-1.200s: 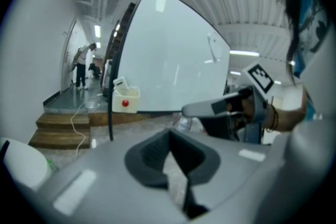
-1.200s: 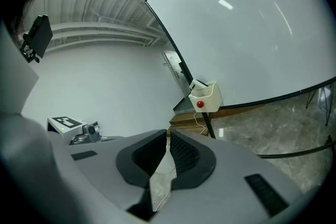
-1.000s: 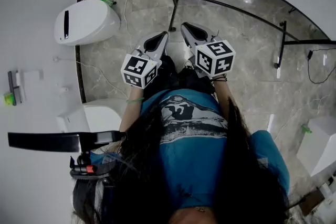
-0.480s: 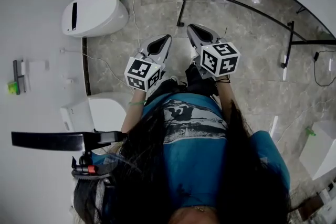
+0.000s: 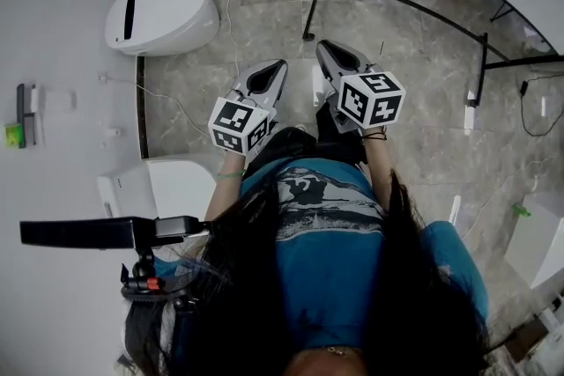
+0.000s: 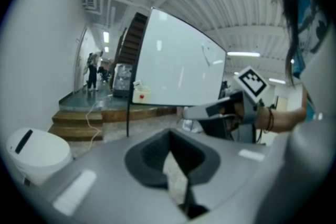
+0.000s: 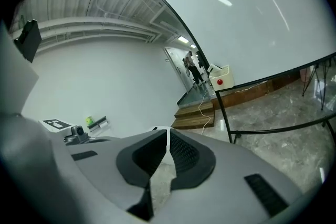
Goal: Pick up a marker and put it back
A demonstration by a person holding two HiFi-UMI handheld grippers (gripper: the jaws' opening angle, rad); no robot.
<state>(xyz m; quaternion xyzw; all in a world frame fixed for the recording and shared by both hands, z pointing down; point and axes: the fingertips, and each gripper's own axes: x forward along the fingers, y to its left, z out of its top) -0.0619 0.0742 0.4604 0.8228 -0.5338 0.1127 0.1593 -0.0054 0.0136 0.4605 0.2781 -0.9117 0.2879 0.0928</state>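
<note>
No marker can be told for certain in any view. A wall ledge [image 5: 22,114] at the far left holds a few small dark items and a green one; it also shows in the right gripper view [image 7: 97,123]. My left gripper [image 5: 271,66] and right gripper [image 5: 328,47] are held side by side in front of the person's body, above the marble floor. The left gripper's [image 6: 169,134] tips meet with nothing between them. On the right gripper [image 7: 168,131] the tips also touch, and it holds nothing. Ahead stands a whiteboard [image 6: 178,65] on a black frame [image 5: 397,0].
A white rounded pod [image 5: 163,13] sits on the floor at the left, with a cable trailing past it. A white box with a red button [image 7: 221,77] hangs at the whiteboard's lower corner. Wooden steps [image 6: 79,126] rise behind. Another white unit [image 5: 538,242] stands at the right.
The floor, pod and whiteboard frame have slid up and to the right in the head view as the person walks. Both grippers keep their place before the body, jaws unchanged.
</note>
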